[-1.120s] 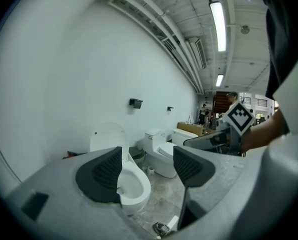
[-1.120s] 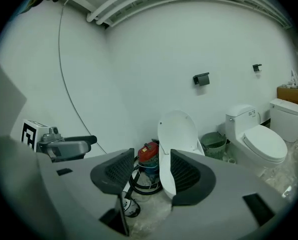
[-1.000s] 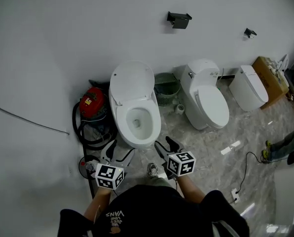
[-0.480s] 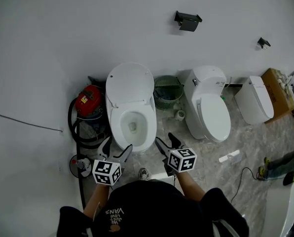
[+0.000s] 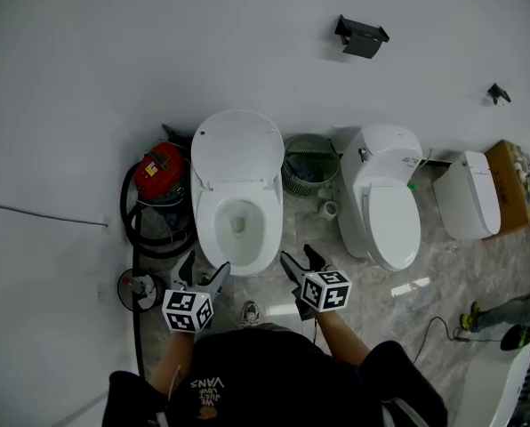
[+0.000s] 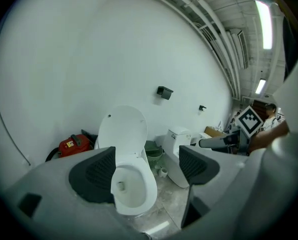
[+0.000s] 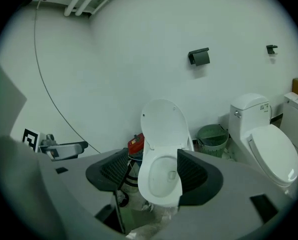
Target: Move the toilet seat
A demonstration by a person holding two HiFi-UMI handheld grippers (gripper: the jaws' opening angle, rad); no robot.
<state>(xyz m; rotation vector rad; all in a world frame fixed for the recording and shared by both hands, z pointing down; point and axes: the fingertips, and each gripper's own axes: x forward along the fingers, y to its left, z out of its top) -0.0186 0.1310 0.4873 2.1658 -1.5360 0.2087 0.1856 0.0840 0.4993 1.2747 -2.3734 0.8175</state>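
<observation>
A: Head view, approach step: toilet seat [image 5: 238, 145] stands raised at centre frame, above its bowl [image 5: 238, 229].
B: Empty left tongs [image 5: 204, 274] and right tongs [image 5: 301, 262], just opened wide, sit short of it. Next, probably: reach, grip rim.

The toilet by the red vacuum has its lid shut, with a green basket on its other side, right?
Not shut: the head view shows that toilet's lid raised, the bowl open. The red vacuum and green basket flank it as you say.

I see the white oval toilet seat [image 5: 237, 147] standing raised against the wall [image 5: 158, 52], above its open bowl [image 5: 208, 237], at the floor's [image 5: 443, 274] far edge.
</observation>
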